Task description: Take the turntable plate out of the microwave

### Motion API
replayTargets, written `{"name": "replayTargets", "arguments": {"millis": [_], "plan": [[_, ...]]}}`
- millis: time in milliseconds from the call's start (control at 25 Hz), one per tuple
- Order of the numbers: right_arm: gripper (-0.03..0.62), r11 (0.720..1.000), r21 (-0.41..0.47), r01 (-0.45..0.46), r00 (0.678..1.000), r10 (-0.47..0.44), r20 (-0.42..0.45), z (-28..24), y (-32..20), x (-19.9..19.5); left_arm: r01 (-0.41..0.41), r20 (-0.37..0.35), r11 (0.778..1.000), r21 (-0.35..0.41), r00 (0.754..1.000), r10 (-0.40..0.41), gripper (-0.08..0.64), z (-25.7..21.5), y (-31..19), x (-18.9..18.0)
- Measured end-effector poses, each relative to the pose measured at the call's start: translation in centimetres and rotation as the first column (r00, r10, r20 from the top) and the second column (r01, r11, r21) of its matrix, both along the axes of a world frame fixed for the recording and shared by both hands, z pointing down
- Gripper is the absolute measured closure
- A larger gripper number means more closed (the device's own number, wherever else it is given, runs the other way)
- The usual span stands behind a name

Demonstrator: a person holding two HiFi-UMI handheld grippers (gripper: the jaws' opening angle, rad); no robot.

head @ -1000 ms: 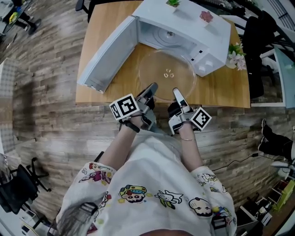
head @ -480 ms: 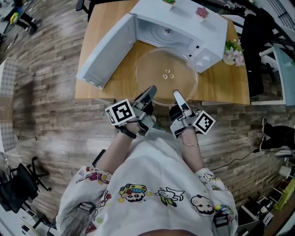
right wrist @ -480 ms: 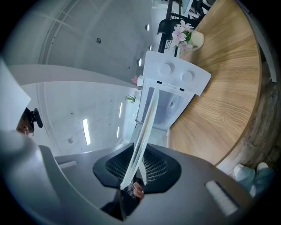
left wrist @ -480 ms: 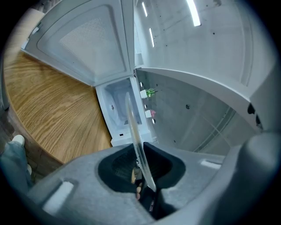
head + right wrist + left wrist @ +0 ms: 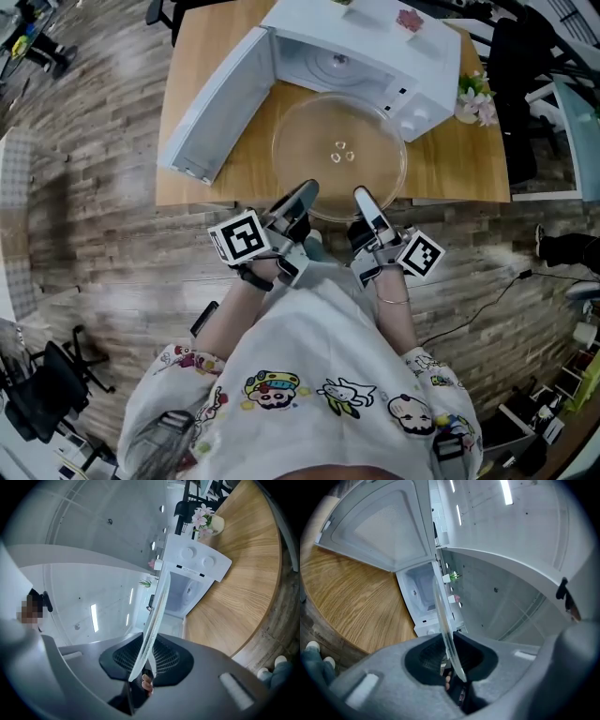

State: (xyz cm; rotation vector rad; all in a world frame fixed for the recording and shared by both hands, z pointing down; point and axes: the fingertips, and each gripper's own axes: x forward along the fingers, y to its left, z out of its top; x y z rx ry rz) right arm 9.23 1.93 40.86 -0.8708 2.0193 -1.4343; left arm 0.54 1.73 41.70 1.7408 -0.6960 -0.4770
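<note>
The clear glass turntable plate (image 5: 339,155) hangs level over the wooden table (image 5: 459,173), just in front of the white microwave (image 5: 375,42), whose door (image 5: 220,98) stands wide open. My left gripper (image 5: 302,195) is shut on the plate's near rim at the left, and my right gripper (image 5: 364,199) is shut on the near rim at the right. In the left gripper view the plate (image 5: 442,616) shows edge-on, pinched in the left gripper (image 5: 449,651). The right gripper view shows the plate's rim (image 5: 157,611) clamped in the right gripper (image 5: 145,660).
A small pot of pale flowers (image 5: 473,98) stands on the table right of the microwave, with small ornaments on the microwave's top. The table's near edge lies just under the plate's rim. Office chairs and cables sit on the wood floor around.
Both grippers have drawn back toward the person and risen, carrying the plate with them. It now looks a little larger and overhangs the table's near edge more.
</note>
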Motion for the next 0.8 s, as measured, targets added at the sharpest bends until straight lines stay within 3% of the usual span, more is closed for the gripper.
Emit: {"name": "replayTargets", "arguments": {"millis": [800], "plan": [[0.514,1.000,0.005,-0.006,1.000,0.006,0.001,-1.4,-0.1,-0.8,-0.027,-0.045,0.999,-0.043,0.999,0.025,0.512,-1.4,0.1,-0.5]]}}
